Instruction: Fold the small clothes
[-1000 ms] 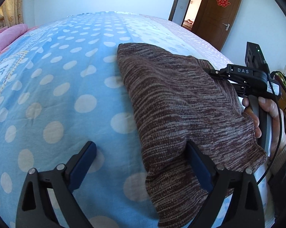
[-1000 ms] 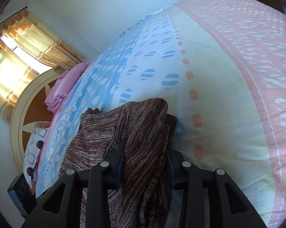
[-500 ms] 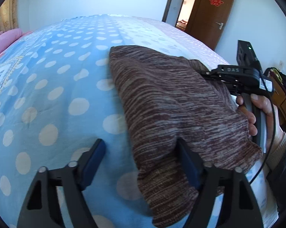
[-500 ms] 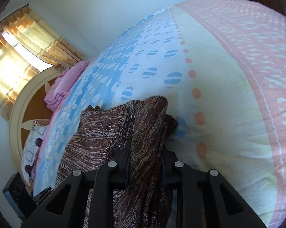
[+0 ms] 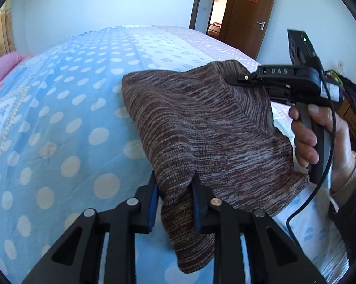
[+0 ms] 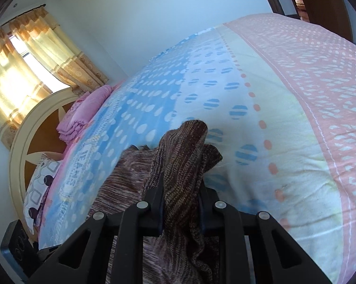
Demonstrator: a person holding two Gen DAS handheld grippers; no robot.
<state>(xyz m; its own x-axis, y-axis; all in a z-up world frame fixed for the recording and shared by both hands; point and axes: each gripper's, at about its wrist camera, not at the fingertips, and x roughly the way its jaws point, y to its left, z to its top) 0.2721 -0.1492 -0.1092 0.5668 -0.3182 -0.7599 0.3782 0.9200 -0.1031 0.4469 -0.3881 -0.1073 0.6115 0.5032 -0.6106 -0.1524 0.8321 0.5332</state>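
Pinching the brown knit sweater [image 5: 201,127] at two spots right now, one corner in each claw, with the bulk of it draped over the blue dotted bedspread [image 5: 67,123] and the gripped edges lifted clear of it. My left claw [image 5: 174,203] is closing on a fold of the near edge down at 6 o'clock in the left view, blue pads on either side of the cloth and nearly together. My right claw [image 6: 181,203] has a bunched-up corner between its fingers, nearly shut and closing the last bit, and from the left view you can see it at about 2 o'clock with my hand [image 5: 319,137] on the handle. What I reckon matters here: get both grips properly firm before raising any further, since knit is stretchy and a thin pinch could slide out. Keep both corners level with each other so the edge between them stays straight rather than sagging. Then carry it over toward 12 o'clock, across the far part of the sweater, and lay it down slowly so the edges line up. I can't tell how much fabric hangs below the right claw, so watch for dragging.
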